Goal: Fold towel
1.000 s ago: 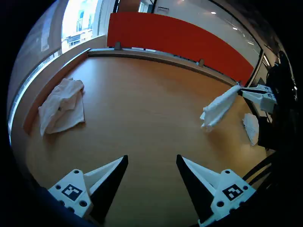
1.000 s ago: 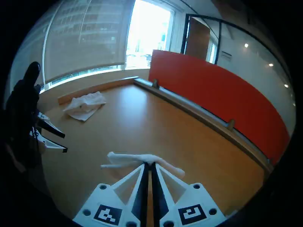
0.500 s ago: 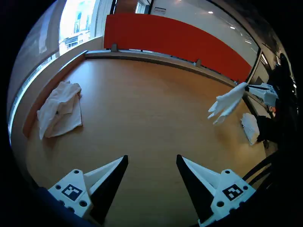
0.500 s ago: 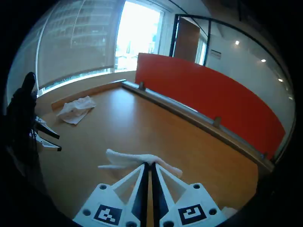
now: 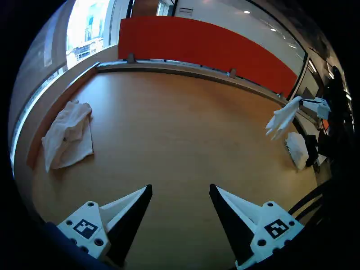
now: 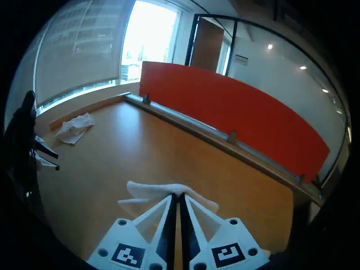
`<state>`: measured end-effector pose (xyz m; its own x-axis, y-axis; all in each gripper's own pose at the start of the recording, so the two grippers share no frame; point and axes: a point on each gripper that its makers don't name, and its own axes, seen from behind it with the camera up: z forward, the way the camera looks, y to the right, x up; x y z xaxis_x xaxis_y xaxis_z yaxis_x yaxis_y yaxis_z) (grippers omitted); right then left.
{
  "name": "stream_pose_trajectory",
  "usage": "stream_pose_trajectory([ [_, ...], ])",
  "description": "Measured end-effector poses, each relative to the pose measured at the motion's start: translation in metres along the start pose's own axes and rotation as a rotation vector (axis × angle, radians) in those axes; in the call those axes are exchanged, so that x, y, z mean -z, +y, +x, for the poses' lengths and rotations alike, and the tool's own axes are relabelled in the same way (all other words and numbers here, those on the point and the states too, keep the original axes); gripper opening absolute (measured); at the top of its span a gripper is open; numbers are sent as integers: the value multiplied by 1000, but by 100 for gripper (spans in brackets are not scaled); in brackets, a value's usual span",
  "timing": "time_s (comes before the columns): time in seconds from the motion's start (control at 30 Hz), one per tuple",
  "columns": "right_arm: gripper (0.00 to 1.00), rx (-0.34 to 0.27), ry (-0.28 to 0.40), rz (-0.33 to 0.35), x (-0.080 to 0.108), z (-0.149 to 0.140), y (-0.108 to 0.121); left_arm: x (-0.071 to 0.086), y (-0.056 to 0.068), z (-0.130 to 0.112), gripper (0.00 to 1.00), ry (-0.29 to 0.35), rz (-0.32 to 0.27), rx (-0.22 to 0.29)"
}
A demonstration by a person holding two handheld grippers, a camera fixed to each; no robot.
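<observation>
A wide orange-brown wooden desk runs up to a long red partition panel, with bright windows beyond. The right claw is pinched tight on a small white towel, whose bunched cloth fans out just past its fingertips. Over the last second this claw has risen. In the left gripper view the towel's lower end, which was touching the desk, now hangs clear of it. Claw and towel have also drifted toward the desk's right edge, near a flat white cloth lying there. The left claw has stayed low over the near edge, spread wide with nothing between its fingers. Well apart, by the window ledge, a crumpled white towel lies on the desk. The held towel dangles in a bunch from a single grip, so folding looks not yet begun. It likely needs spreading flat, or a second corner caught by the empty claw.
</observation>
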<state>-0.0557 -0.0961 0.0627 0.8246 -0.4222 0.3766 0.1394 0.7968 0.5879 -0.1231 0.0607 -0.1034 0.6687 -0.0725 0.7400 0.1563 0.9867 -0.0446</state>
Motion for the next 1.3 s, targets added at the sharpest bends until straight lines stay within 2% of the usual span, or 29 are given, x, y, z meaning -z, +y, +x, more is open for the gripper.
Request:
stream_pose_trajectory([
  [0.4, 5, -45, -2, -58, 20, -11, 70, -5, 10, 3, 94, -6, 7, -9],
  [1.03, 5, -35, -55, -151, 43, -41, 168, -11, 26, 4, 94, -20, 20, -22],
  [1.3, 5, -41, -73, -188, 53, -52, 201, -14, 34, 6, 94, -25, 20, -29],
])
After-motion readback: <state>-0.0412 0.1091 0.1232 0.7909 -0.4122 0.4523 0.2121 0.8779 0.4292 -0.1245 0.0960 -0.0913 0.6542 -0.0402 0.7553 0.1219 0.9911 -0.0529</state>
